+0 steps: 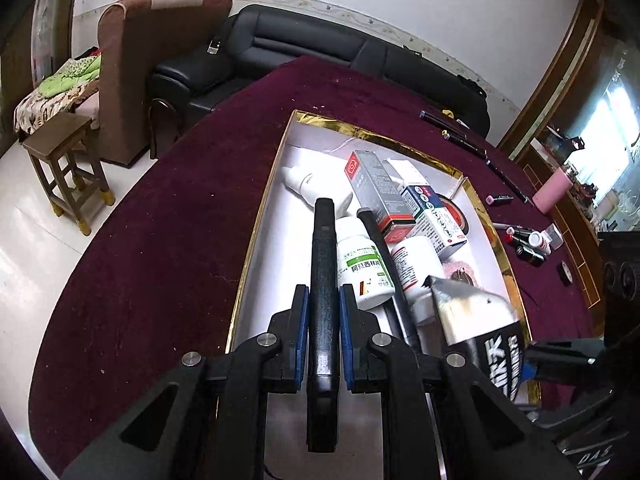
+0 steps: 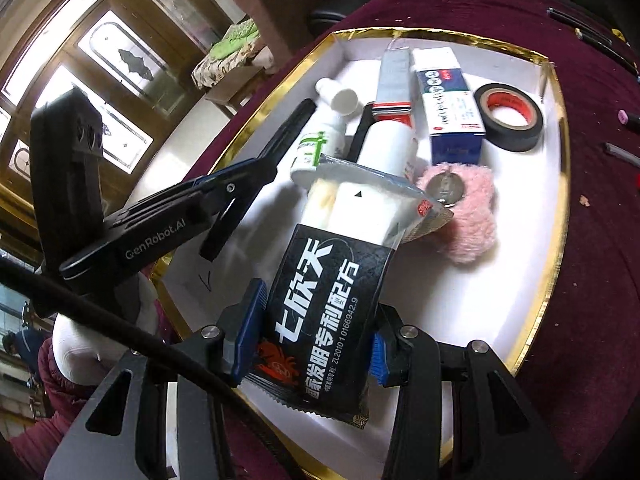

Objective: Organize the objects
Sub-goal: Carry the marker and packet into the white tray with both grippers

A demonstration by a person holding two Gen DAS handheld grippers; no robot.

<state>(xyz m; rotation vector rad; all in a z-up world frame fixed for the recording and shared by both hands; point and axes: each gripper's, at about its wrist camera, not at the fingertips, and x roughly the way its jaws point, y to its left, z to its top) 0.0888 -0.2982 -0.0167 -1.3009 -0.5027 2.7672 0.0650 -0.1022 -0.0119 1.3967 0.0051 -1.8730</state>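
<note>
Fingers (image 1: 324, 304) over maroon tablecloth (image 1: 160, 240), black sofa (image 1: 320, 48) behind

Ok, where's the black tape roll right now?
In the right wrist view, the black tape roll lies flat at the gold-edged tray's far right, beside the blue-and-white box.

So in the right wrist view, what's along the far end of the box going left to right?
Small white bottle → grey carton → blue-and-white medicine box → black tape roll.

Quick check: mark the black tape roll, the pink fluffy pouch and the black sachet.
black tape roll (image 2: 510, 136), right wrist view, outer wall.
pink fluffy pouch (image 2: 474, 224), right wrist view, fuzzy front.
black sachet (image 2: 320, 304), right wrist view, printed face.
</note>
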